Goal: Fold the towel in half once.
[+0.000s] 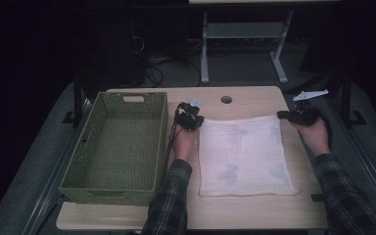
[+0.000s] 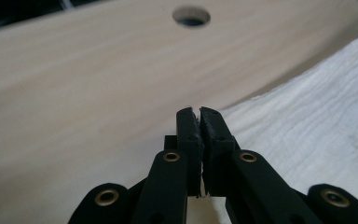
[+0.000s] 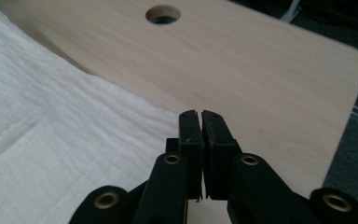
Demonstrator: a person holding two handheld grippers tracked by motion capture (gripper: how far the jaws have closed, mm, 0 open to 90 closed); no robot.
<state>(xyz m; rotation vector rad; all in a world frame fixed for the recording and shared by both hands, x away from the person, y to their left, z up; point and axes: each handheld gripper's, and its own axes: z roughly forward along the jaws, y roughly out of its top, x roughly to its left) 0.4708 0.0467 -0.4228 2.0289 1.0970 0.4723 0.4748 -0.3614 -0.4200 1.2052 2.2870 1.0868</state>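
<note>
Two claws sit at the far corners of a white cloth (image 1: 244, 154) spread flat on the bench (image 1: 254, 210); left claw (image 1: 190, 117) at the cloth's far left corner, right claw (image 1: 298, 115) at its far right corner; each held in a hand, plaid sleeves coming in from the bottom edge.

Left gripper view: left claw (image 2: 199, 112) has its jaws pressed together, no gap at the tips; cloth (image 2: 317, 121) lies to the right of and under the jaws; can't tell if any fabric is pinched between them; bare bench (image 2: 74, 93) to the left, round hole (image 2: 191, 16) ahead.

Right gripper view: right claw (image 3: 200, 114) jaws likewise together, thin seam only; cloth (image 3: 51, 140) lies to the left and under the tips; whether fabric is caught is not clear; bench (image 3: 261, 70) to the right, hole (image 3: 162, 15) ahead.

Cloth shows faint grey marks and wrinkles, lies in the bench's right-centre part; near edge slightly uneven.

Green woven basket (image 1: 93, 142) stands on the bench's left side, just beside the left forearm; well apart from the right claw; hole (image 1: 226, 99) sits beyond the cloth's far edge, between the two claws.
</note>
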